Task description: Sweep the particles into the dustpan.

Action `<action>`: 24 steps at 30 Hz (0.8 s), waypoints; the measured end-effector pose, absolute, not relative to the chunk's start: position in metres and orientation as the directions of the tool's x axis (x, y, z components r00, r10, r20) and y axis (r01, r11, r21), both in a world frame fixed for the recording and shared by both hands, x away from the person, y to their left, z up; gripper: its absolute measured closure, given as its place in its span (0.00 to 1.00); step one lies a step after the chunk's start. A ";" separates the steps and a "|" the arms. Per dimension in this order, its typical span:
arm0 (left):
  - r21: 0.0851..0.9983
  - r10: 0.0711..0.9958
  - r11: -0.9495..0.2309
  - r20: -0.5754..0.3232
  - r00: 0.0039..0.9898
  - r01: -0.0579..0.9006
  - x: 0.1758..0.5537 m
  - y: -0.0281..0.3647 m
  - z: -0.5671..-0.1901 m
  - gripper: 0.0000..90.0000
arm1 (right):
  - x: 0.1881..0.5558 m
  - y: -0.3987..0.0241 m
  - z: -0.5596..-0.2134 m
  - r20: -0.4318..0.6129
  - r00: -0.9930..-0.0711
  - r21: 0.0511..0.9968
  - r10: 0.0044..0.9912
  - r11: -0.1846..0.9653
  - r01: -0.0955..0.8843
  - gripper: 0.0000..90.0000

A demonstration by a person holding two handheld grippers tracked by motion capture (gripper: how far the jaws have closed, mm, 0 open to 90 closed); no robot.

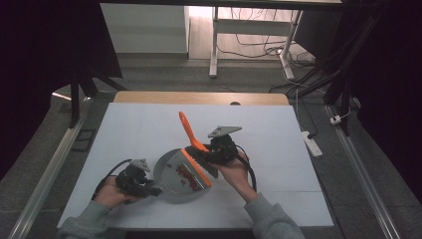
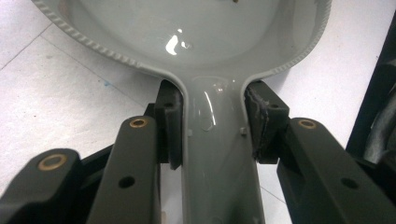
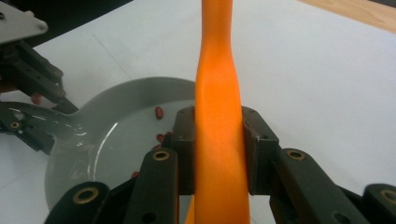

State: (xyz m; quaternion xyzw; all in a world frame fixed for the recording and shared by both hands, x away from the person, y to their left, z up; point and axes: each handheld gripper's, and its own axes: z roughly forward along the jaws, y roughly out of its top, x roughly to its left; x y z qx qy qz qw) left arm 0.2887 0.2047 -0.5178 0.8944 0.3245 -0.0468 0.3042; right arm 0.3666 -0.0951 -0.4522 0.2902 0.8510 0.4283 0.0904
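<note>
the left gripper (image 1: 149,188) pinched the handle of one grey dustpan (image 1: 169,174), its pads pressed against both sides of the neck, as the left gripper view showed. the pan lay on the white table (image 1: 149,129) near the table's 6 o'clock edge, its handle pointing toward 8 o'clock. the right gripper (image 1: 211,154) pinched the handle of one orange brush (image 1: 188,130), jaws clamped on its waist; the brush head sat over the pan's 3 o'clock rim, the handle slanting up toward 11 o'clock.

to sweep well, i judged the pan should stay flat and steady while the brush drew the small red beans (image 1: 185,174) inward with short, light strokes, so none skipped over the rim.

count: one dustpan, one brush, two grippers, and roughly a dozen beans in the pan, too small and clustered to count exactly
</note>
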 end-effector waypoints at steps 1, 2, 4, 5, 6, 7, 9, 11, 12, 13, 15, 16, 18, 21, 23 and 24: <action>0.517 0.554 -0.600 -0.282 0.783 0.611 0.288 0.205 -0.518 0.68 | 0.367 -0.098 -0.452 0.097 -0.813 0.782 0.574 0.461 0.420 0.78; 0.519 0.554 -0.598 -0.282 0.783 0.611 0.288 0.205 -0.518 0.68 | 0.367 -0.100 -0.452 0.098 -0.810 0.782 0.578 0.458 0.422 0.78; 0.520 0.556 -0.598 -0.279 0.783 0.610 0.288 0.204 -0.518 0.68 | 0.367 -0.105 -0.453 0.101 -0.805 0.784 0.585 0.452 0.426 0.78; 0.521 0.556 -0.598 -0.278 0.783 0.609 0.288 0.204 -0.518 0.68 | 0.367 -0.107 -0.453 0.104 -0.803 0.784 0.587 0.448 0.430 0.78; 0.522 0.556 -0.598 -0.277 0.784 0.609 0.288 0.204 -0.518 0.68 | 0.367 -0.109 -0.453 0.100 -0.803 0.785 0.588 0.449 0.427 0.78; 0.523 0.556 -0.597 -0.277 0.784 0.608 0.288 0.205 -0.518 0.68 | 0.367 -0.111 -0.453 0.100 -0.802 0.786 0.589 0.447 0.426 0.78; 0.525 0.556 -0.597 -0.273 0.785 0.606 0.288 0.205 -0.518 0.68 | 0.367 -0.115 -0.453 0.101 -0.800 0.788 0.591 0.444 0.428 0.78; 0.528 0.557 -0.597 -0.270 0.785 0.605 0.287 0.205 -0.518 0.68 | 0.367 -0.117 -0.453 0.102 -0.799 0.790 0.593 0.440 0.427 0.78; 0.528 0.558 -0.596 -0.269 0.785 0.604 0.287 0.205 -0.518 0.68 | 0.367 -0.118 -0.452 0.102 -0.799 0.791 0.593 0.438 0.426 0.78; 0.530 0.559 -0.595 -0.267 0.785 0.604 0.287 0.205 -0.517 0.68 | 0.366 -0.119 -0.452 0.103 -0.798 0.791 0.593 0.437 0.427 0.78; 0.533 0.560 -0.593 -0.265 0.785 0.604 0.287 0.205 -0.517 0.68 | 0.366 -0.121 -0.451 0.102 -0.799 0.795 0.593 0.434 0.424 0.78; 0.535 0.562 -0.591 -0.265 0.784 0.604 0.287 0.205 -0.517 0.68 | 0.366 -0.122 -0.450 0.101 -0.799 0.796 0.593 0.434 0.422 0.78; 0.540 0.560 -0.587 -0.267 0.784 0.603 0.287 0.206 -0.516 0.68 | 0.366 -0.123 -0.449 0.100 -0.800 0.798 0.592 0.432 0.420 0.78; 0.546 0.563 -0.582 -0.265 0.783 0.603 0.286 0.207 -0.515 0.68 | 0.365 -0.127 -0.447 0.090 -0.803 0.803 0.589 0.434 0.409 0.78; 0.553 0.569 -0.574 -0.261 0.780 0.604 0.285 0.208 -0.514 0.68 | 0.365 -0.130 -0.446 0.085 -0.803 0.807 0.590 0.432 0.403 0.78; 0.558 0.575 -0.566 -0.260 0.776 0.606 0.285 0.208 -0.514 0.68 | 0.365 -0.132 -0.446 0.085 -0.802 0.808 0.592 0.430 0.403 0.78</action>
